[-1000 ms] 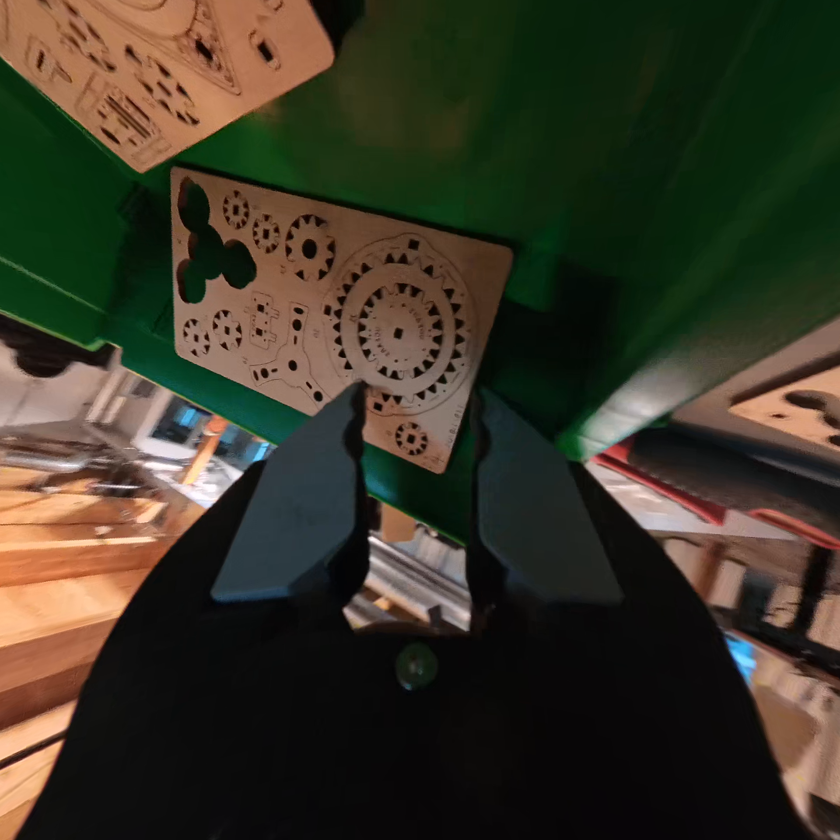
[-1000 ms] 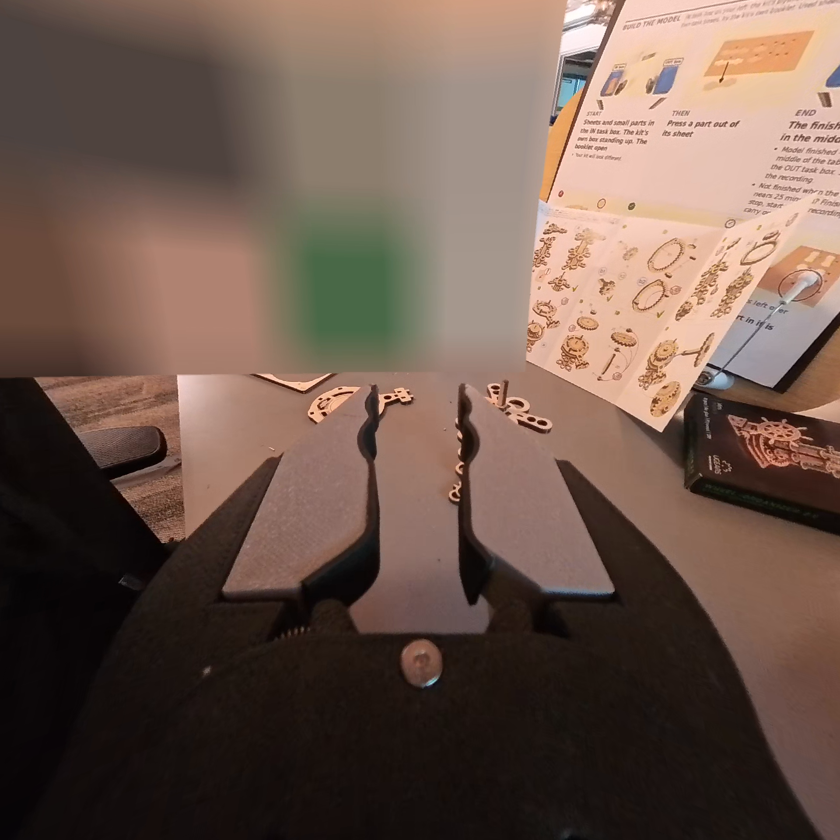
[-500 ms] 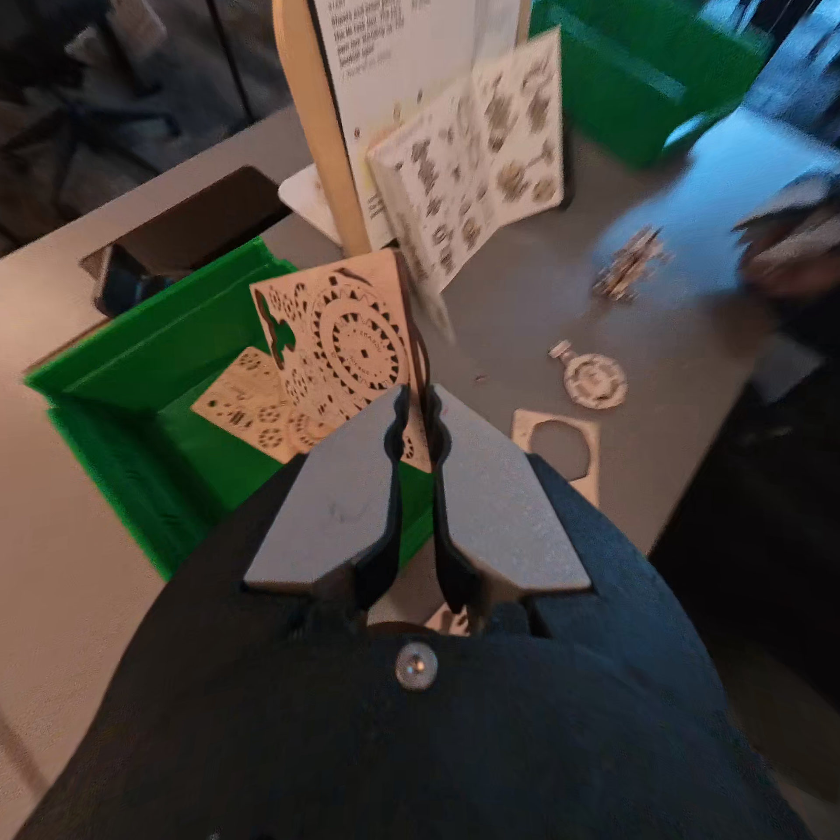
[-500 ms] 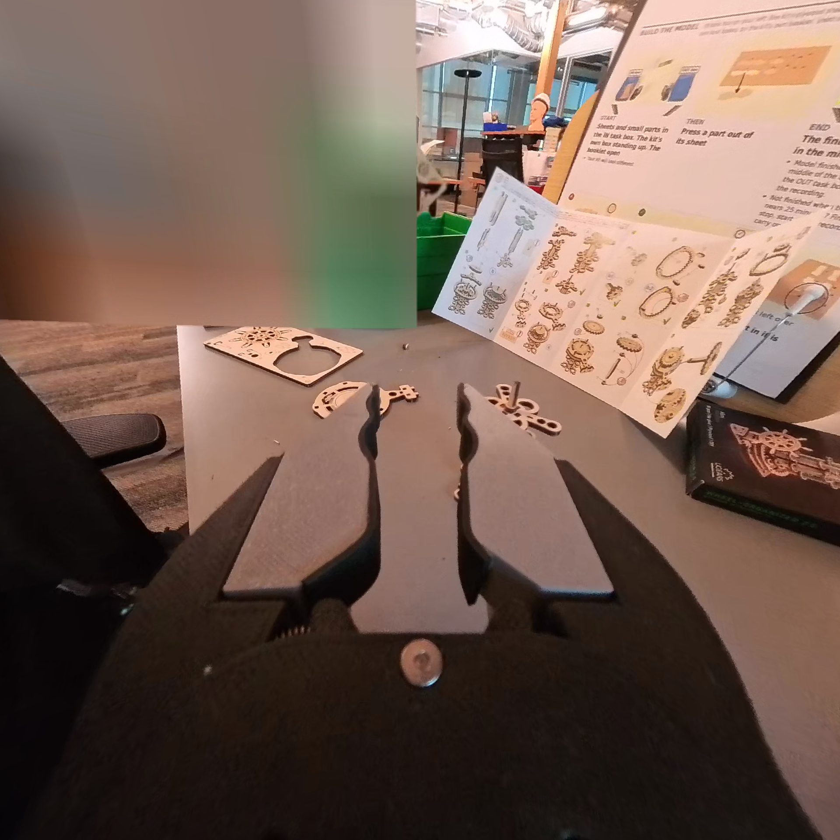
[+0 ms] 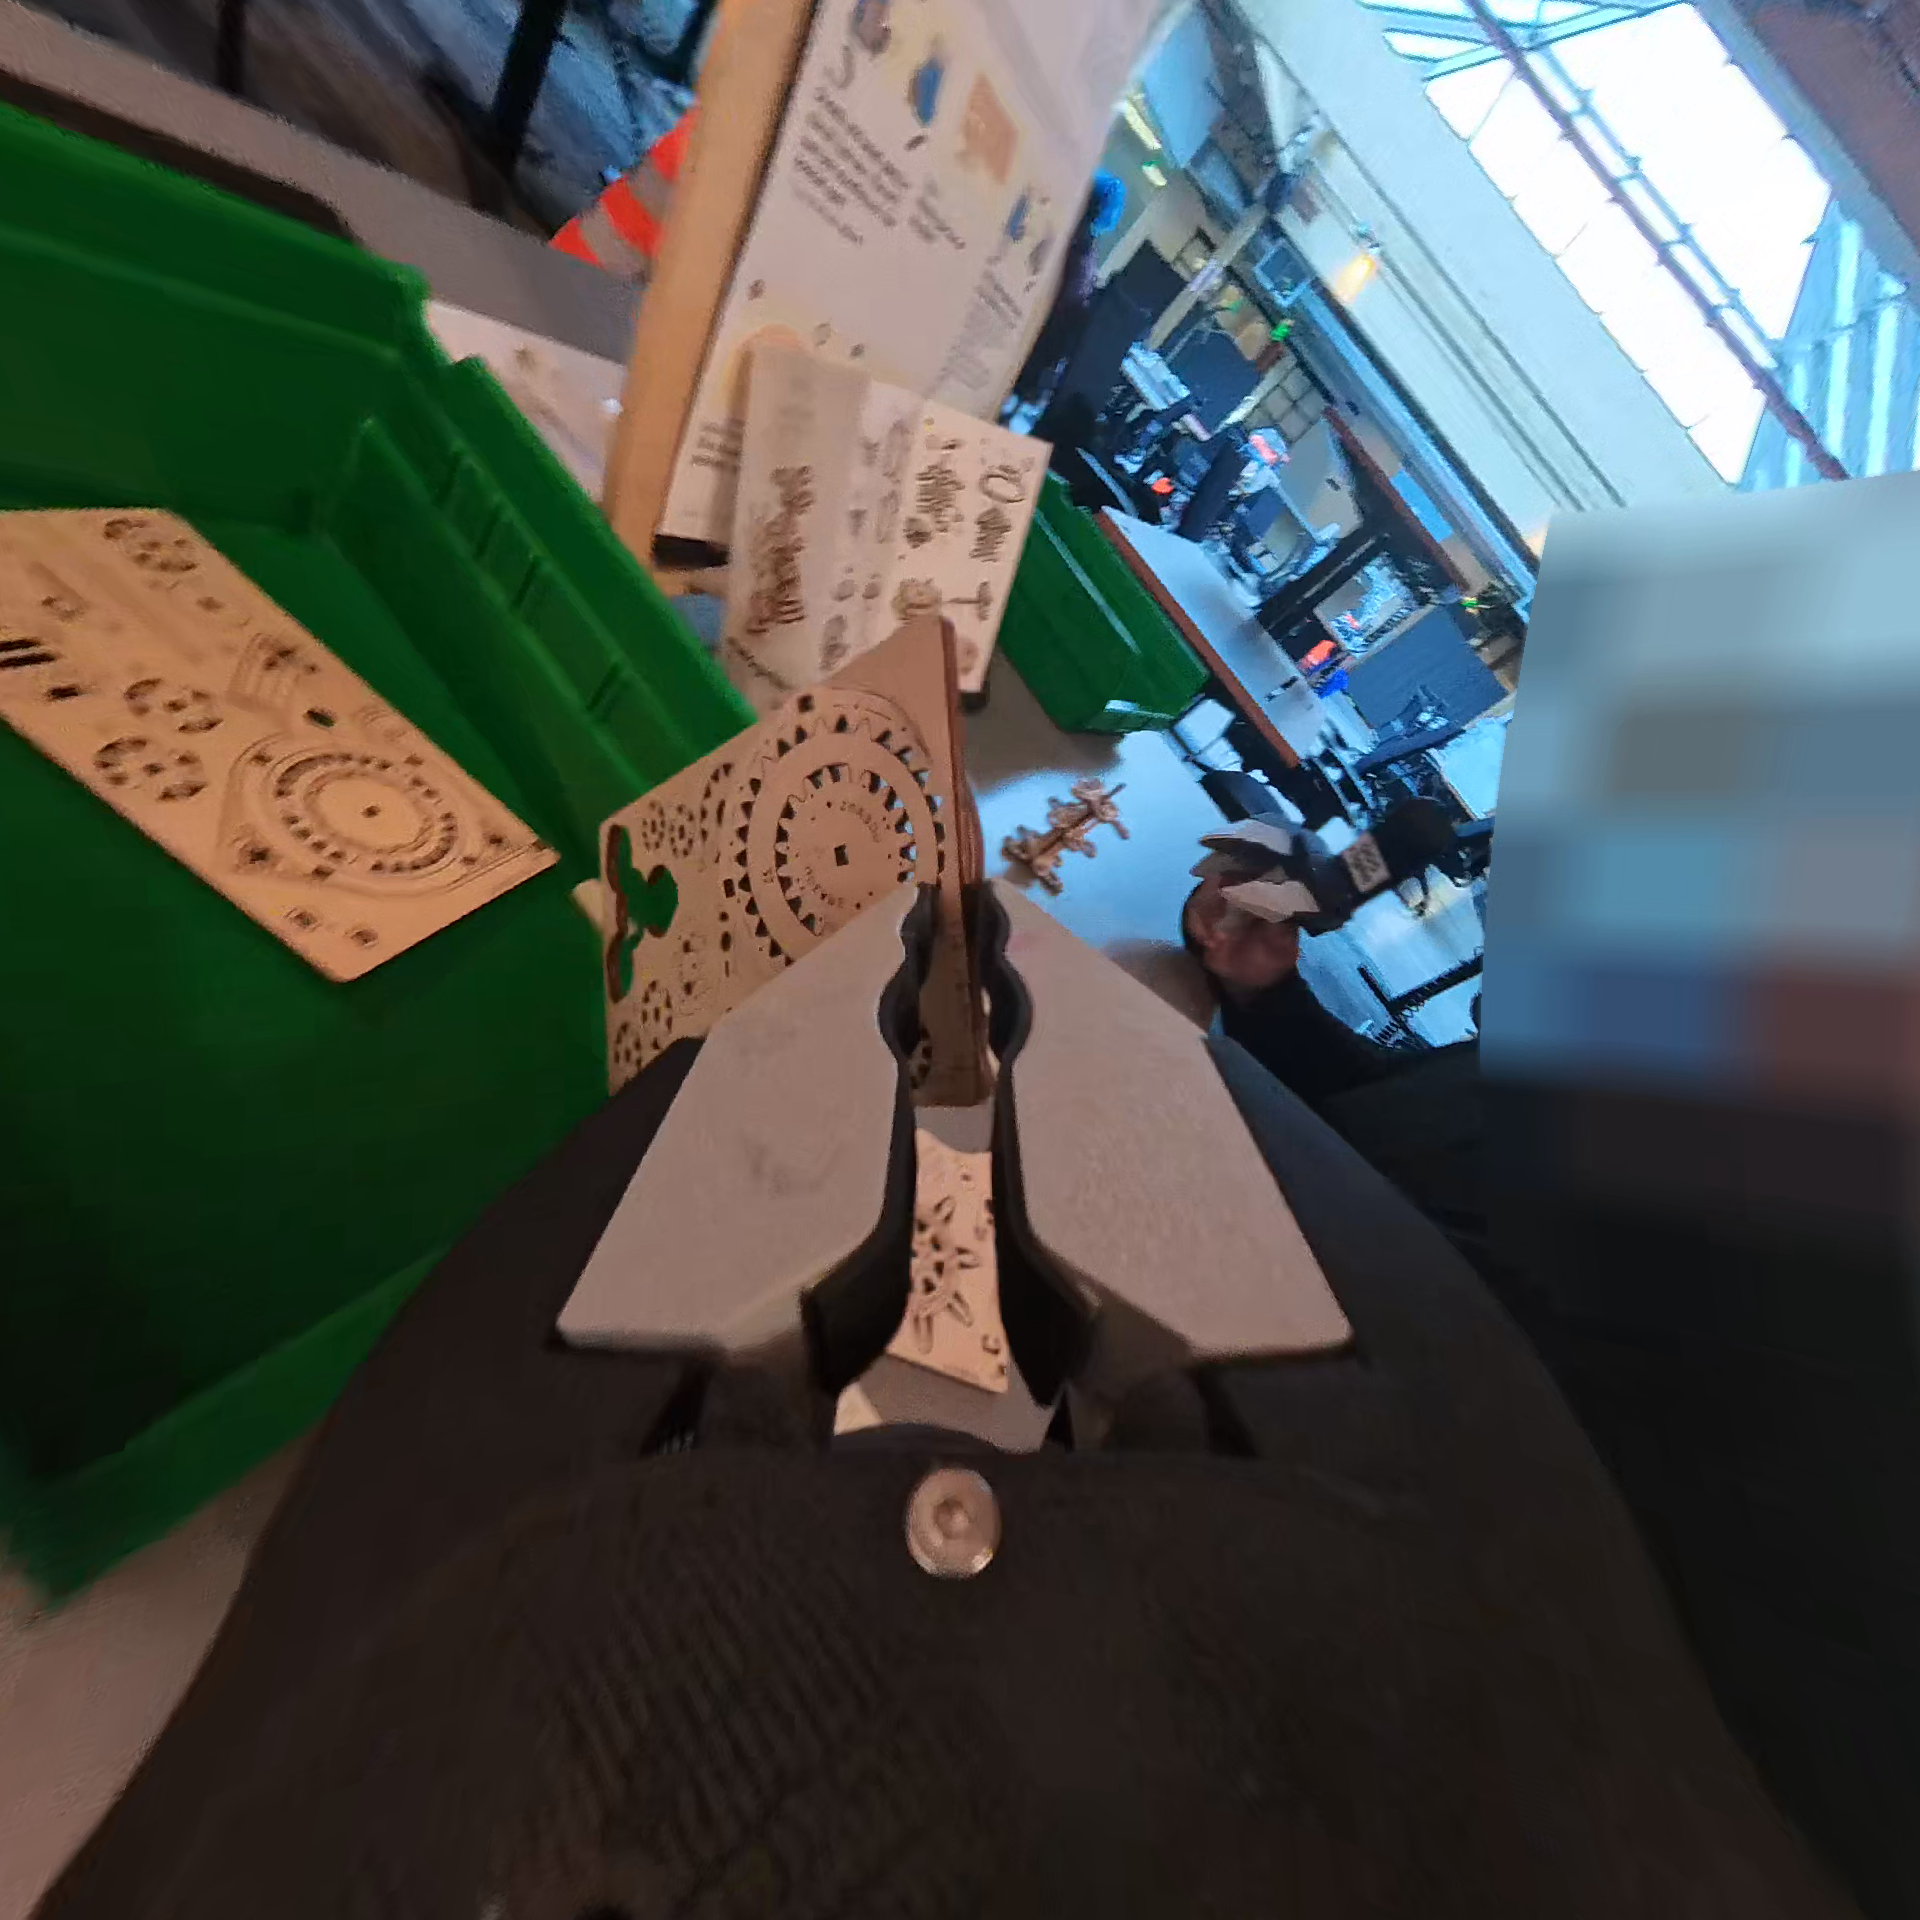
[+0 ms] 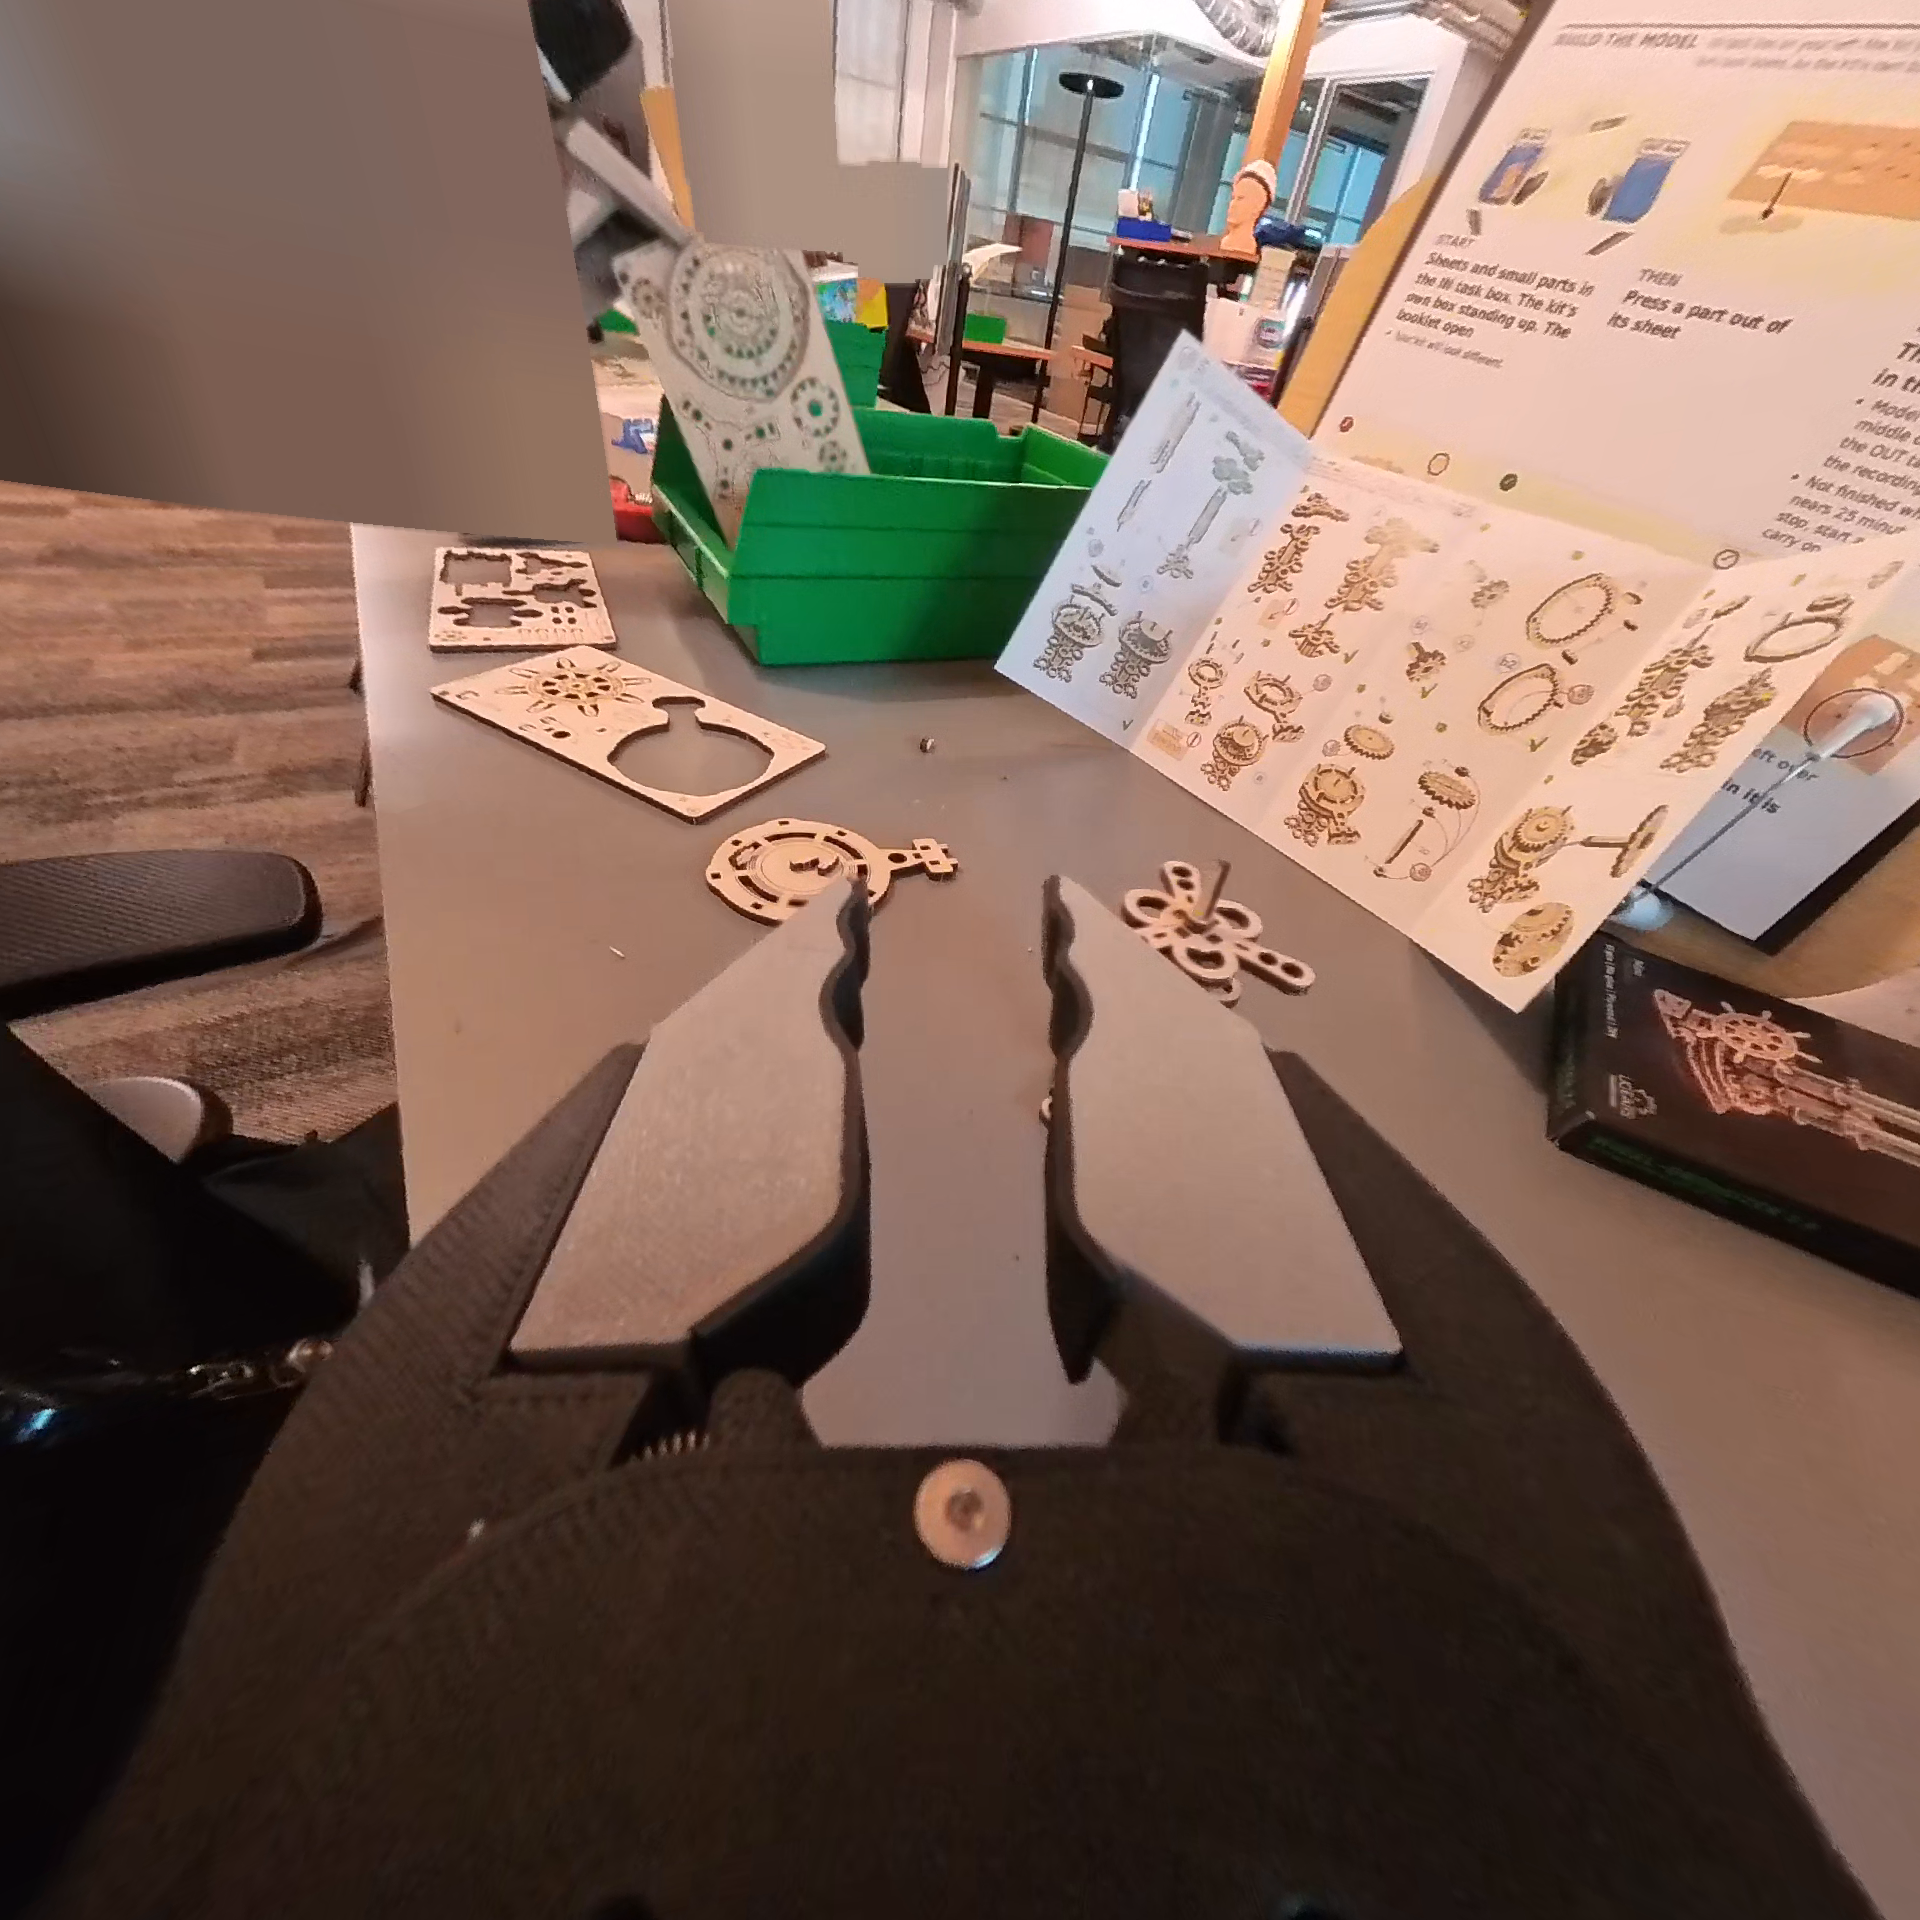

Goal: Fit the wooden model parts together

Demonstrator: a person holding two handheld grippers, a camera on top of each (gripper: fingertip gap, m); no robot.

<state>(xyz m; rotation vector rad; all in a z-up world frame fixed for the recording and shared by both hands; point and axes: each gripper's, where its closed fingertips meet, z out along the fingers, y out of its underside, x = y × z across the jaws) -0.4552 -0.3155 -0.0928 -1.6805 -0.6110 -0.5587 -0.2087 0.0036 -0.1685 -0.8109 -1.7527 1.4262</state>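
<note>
Left gripper (image 5: 954, 914) clenched on gear sheet (image 5: 800, 831) edge, right gripper (image 6: 951, 914) spread, empty, its view alone showing kit box (image 6: 1745, 1101)

**Off to the side on the grey table**

A green bin (image 6: 894, 582) stood at twelve o'clock on the grey table (image 6: 582, 935). An open instruction booklet (image 6: 1455, 707) leaned at two o'clock against a printed board (image 6: 1662, 312). A dark kit box (image 6: 1745, 1122) lay at three o'clock, and a black chair arm (image 6: 135, 914) sat at nine o'clock.
</note>
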